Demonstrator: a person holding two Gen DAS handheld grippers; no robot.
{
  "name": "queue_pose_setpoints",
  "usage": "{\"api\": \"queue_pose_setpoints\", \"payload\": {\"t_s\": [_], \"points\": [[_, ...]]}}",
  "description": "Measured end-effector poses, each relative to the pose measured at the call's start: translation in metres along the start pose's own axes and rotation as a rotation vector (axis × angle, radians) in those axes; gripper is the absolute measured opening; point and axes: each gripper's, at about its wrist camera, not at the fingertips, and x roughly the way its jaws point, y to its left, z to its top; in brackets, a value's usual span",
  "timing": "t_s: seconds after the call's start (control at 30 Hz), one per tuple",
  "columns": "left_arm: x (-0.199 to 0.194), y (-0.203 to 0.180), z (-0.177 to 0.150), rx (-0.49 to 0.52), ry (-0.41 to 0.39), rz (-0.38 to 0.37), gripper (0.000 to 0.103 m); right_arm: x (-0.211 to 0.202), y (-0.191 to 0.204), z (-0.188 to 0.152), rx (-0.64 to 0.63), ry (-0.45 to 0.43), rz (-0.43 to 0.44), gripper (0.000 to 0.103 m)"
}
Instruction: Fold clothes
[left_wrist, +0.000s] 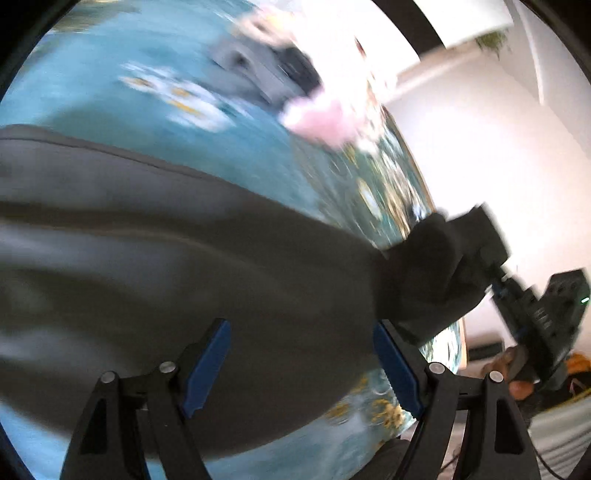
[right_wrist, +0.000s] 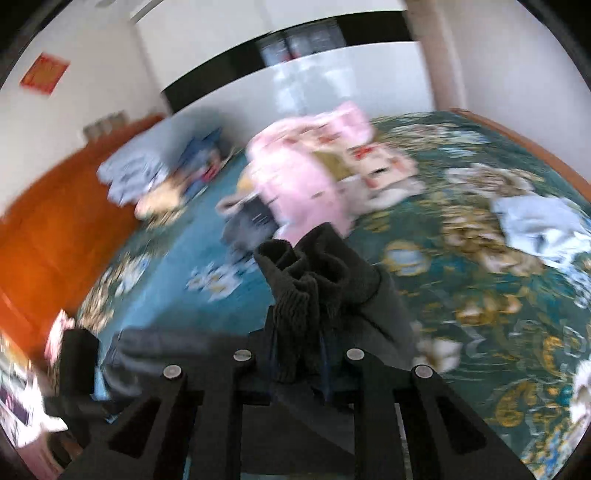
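Note:
A dark grey garment (left_wrist: 177, 258) is stretched over the teal flowered bedspread (left_wrist: 129, 103). My left gripper (left_wrist: 301, 354) is open, its blue-padded fingers (left_wrist: 207, 365) spread just above the cloth and holding nothing. My right gripper (right_wrist: 297, 354) is shut on a bunched ribbed edge of the dark grey garment (right_wrist: 314, 273) and holds it up. The right gripper also shows in the left wrist view (left_wrist: 476, 251), pinching the garment's far end. Both views are blurred by motion.
A pile of pink and grey clothes (right_wrist: 306, 173) lies further up the bed (right_wrist: 461, 280). Light blue clothes (right_wrist: 535, 225) lie to the right and more clothes (right_wrist: 147, 170) by the orange wooden headboard (right_wrist: 55, 229). A white wall (left_wrist: 498, 155) is beyond the bed edge.

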Motion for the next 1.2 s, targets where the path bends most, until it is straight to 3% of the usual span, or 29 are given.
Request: {"api": "queue_pose_setpoints", "payload": {"t_s": [0.1, 0.23, 0.4, 0.47, 0.5, 0.57, 0.63, 0.77, 0.97, 1.0, 1.07, 1.2], "points": [[-0.048, 0.036, 0.001, -0.052, -0.084, 0.038, 0.082, 0.024, 0.041, -0.019, -0.039, 0.070, 0.052, 0.018], [-0.080, 0.076, -0.004, -0.144, -0.138, 0.043, 0.083, 0.061, 0.081, -0.048, -0.123, 0.150, 0.030, 0.018], [-0.062, 0.087, -0.008, -0.198, -0.108, 0.013, 0.083, 0.092, 0.104, -0.081, -0.134, 0.243, 0.052, 0.020], [-0.056, 0.086, -0.008, -0.201, -0.101, 0.007, 0.083, 0.097, 0.111, -0.091, -0.146, 0.263, 0.045, 0.025], [-0.053, 0.084, -0.007, -0.199, -0.099, 0.007, 0.083, 0.099, 0.114, -0.095, -0.148, 0.273, 0.046, 0.033], [-0.046, 0.080, -0.006, -0.195, -0.096, 0.006, 0.083, 0.093, 0.115, -0.094, -0.121, 0.277, 0.101, 0.043], [-0.056, 0.082, -0.008, -0.198, -0.112, 0.016, 0.083, 0.079, 0.116, -0.089, -0.100, 0.252, 0.174, 0.043], [-0.082, 0.096, -0.008, -0.225, -0.192, 0.092, 0.083, 0.082, 0.108, -0.092, -0.070, 0.257, 0.171, 0.044], [-0.118, 0.129, -0.019, -0.294, -0.334, 0.369, 0.083, 0.098, 0.092, -0.100, -0.032, 0.287, 0.117, 0.045], [-0.120, 0.138, -0.020, -0.322, -0.332, 0.389, 0.083, 0.100, 0.089, -0.102, -0.025, 0.292, 0.108, 0.045], [-0.121, 0.155, -0.023, -0.382, -0.321, 0.418, 0.083, 0.105, 0.084, -0.105, -0.013, 0.302, 0.090, 0.046], [-0.109, 0.177, -0.029, -0.458, -0.285, 0.340, 0.083, 0.114, 0.074, -0.110, 0.014, 0.319, 0.058, 0.046]]}}
